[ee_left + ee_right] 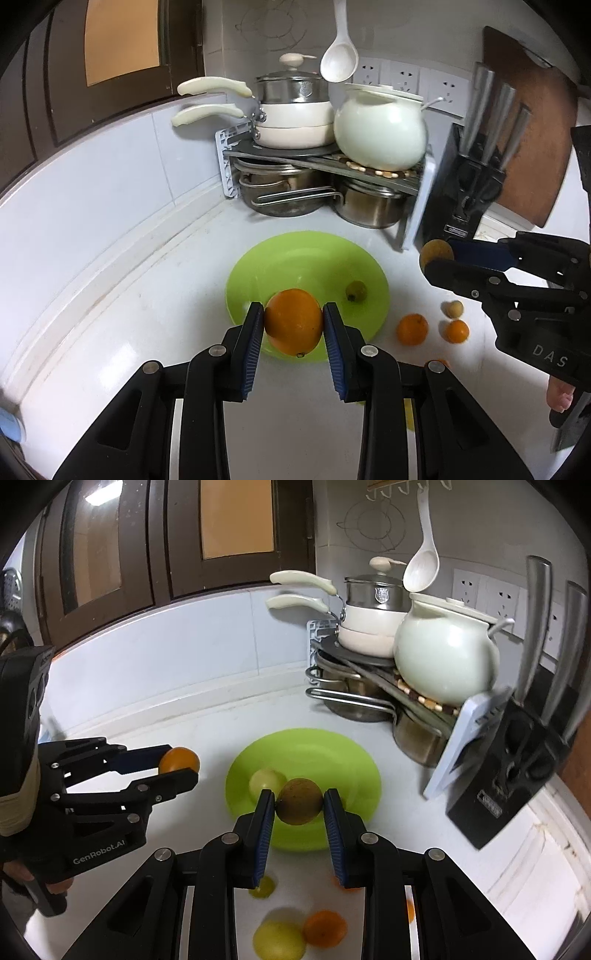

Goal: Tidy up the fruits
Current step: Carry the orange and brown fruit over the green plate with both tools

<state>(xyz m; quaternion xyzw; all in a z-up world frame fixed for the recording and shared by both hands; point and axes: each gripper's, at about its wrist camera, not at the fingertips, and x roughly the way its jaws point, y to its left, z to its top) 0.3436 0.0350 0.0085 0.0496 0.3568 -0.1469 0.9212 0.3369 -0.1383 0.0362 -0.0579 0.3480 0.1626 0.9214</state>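
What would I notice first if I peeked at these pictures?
Probably the bright green plate in the middle of the white counter, with one small yellow-green fruit in it. Right above it, the left gripper squeezes a big orange, and the right gripper pinches a brown round fruit. Behind them, a fat white pot sits on a rack.

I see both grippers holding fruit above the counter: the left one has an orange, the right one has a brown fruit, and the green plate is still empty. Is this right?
Not quite: the green plate is not empty. The left wrist view shows a small yellow-green fruit already lying in it. The rest holds: the left gripper grips an orange, and the right gripper grips a brown fruit.
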